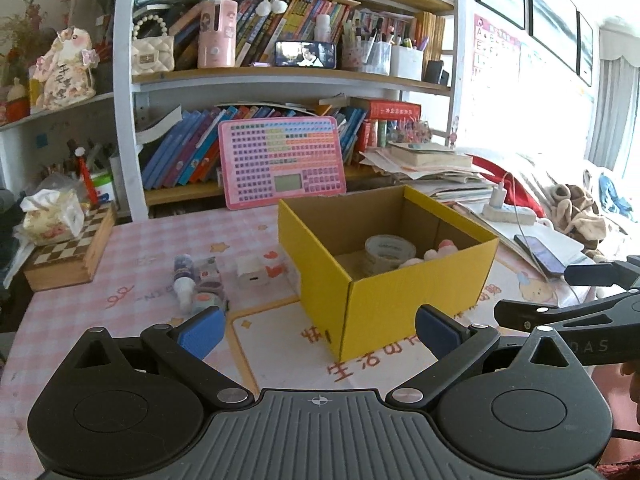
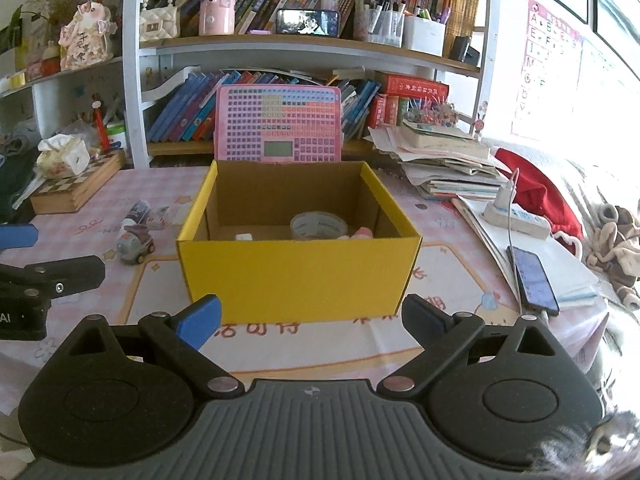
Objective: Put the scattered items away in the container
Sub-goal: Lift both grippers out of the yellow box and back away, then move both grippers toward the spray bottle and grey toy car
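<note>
Three things sit inside the yellow box (image 2: 300, 268) at mid-table: a tape roll (image 2: 319, 225), a small white cube (image 2: 243, 237) and something pink (image 2: 362, 233). Left of the box, on the pink tablecloth (image 2: 80, 232), lie a toy car (image 2: 135, 243) and a bottle (image 1: 184, 276). Left gripper (image 1: 318, 330) and right gripper (image 2: 310, 318) hover low, fingers spread wide, holding nothing.

Each claw (image 1: 318, 330) (image 2: 312, 320) is matte black, with a ribbed grey body, two round black discs, silver pivot screws and blue-padded fingers (image 1: 202, 332). A small crosshair mark sits on the body's front edge. White letters mark the side.
</note>
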